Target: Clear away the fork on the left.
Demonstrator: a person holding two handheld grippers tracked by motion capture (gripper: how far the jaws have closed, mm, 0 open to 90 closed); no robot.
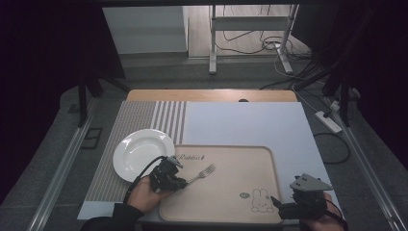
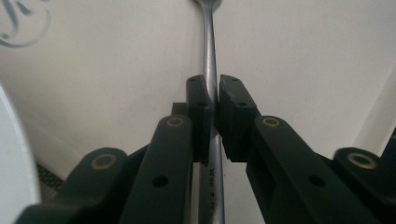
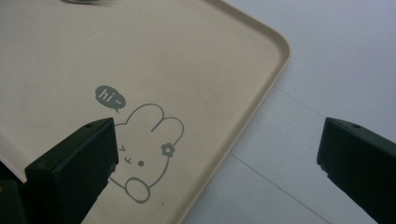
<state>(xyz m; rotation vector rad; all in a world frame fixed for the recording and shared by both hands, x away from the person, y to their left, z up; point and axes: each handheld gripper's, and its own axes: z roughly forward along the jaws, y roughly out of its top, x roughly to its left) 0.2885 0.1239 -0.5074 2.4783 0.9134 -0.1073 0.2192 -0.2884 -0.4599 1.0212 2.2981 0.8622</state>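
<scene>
Left gripper (image 2: 212, 100): jaws closed on fork (image 1: 202, 173) handle, over tray (image 1: 260, 159).
Right gripper (image 3: 217, 154): jaws wide apart, holding nothing.

Dim, even overhead light; dark vignette at high view edges; fork (image 2: 208, 42) glare; near jaws soft-focused.

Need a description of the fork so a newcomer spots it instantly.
Find the beige tray with the rabbit drawing, on the pale mat. The fork is over the tray's left half, tines pointing away from the person, just right of the white plate. It is the one metal utensil, its handle clamped in the left tool.
</scene>
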